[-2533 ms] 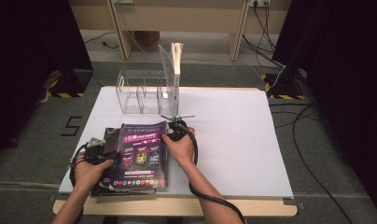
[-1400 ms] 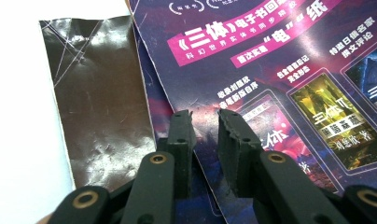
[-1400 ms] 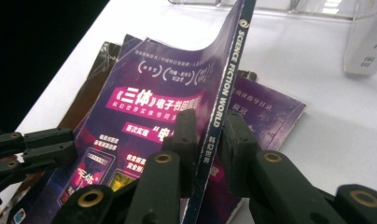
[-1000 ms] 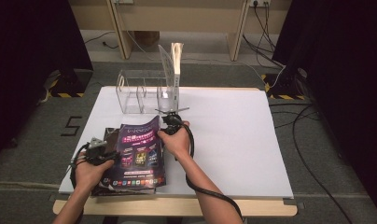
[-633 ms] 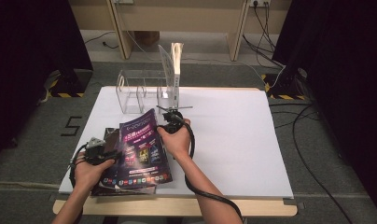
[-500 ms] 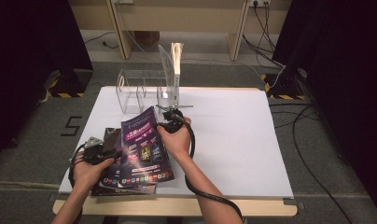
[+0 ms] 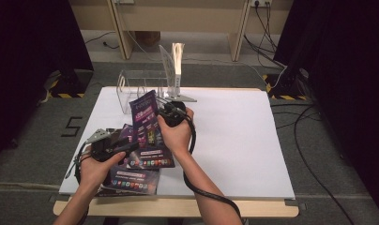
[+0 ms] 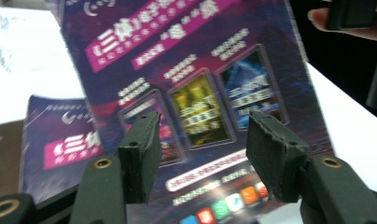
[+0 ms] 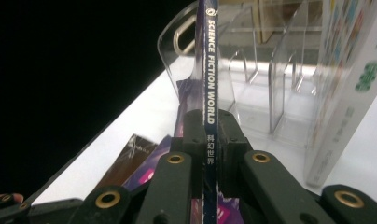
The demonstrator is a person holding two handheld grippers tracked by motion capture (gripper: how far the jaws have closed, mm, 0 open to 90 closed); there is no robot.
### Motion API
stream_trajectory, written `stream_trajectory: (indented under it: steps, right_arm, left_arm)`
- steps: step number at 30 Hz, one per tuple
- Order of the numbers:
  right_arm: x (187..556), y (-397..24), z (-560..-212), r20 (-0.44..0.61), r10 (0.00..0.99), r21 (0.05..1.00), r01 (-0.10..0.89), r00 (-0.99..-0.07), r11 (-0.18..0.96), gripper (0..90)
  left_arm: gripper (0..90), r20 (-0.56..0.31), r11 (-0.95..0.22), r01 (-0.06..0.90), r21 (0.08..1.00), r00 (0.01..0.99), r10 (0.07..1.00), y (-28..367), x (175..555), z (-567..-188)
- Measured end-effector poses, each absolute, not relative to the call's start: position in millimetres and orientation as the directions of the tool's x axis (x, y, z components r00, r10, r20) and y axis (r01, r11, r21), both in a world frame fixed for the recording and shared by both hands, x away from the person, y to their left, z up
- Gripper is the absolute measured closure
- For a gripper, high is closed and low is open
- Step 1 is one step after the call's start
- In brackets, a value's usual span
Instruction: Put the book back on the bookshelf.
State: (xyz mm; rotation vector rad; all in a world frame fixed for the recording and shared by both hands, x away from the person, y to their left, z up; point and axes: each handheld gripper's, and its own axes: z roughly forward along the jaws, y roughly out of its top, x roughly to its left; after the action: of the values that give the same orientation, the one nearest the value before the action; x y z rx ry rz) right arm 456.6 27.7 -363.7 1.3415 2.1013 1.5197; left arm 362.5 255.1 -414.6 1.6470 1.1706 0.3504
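Your right gripper point(image 7: 166, 111) pinches a thin purple magazine point(image 7: 147, 126) by its spine, lifted at a tilt above the white table point(image 7: 234, 136), just before the clear rack point(image 7: 136, 86). The spine reads "SCIENCE FICTION WORLD". Your left gripper point(image 8: 200, 154), its jaws just opened and now spread, faces the cover without touching.

The magazine point(image 8: 191, 93) beyond the left gripper point(image 8: 200, 149) is blurred, its small print unreadable, and its top is cut off. The right gripper's point(image 9: 209, 140) pads cover part of its spine.
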Motion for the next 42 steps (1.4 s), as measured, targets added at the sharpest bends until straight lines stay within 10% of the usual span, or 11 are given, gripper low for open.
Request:
stream_trajectory:
  steps: [42]
  right_arm:
    - [465.7,39.6,-323.0,0.241,0.802,0.911,0.413,-0.547,0.008,84.6]
  left_arm:
    - [39.9,-0.194,-0.05,0.438,0.897,0.493,0.848,188.2,420.7,-342.3]
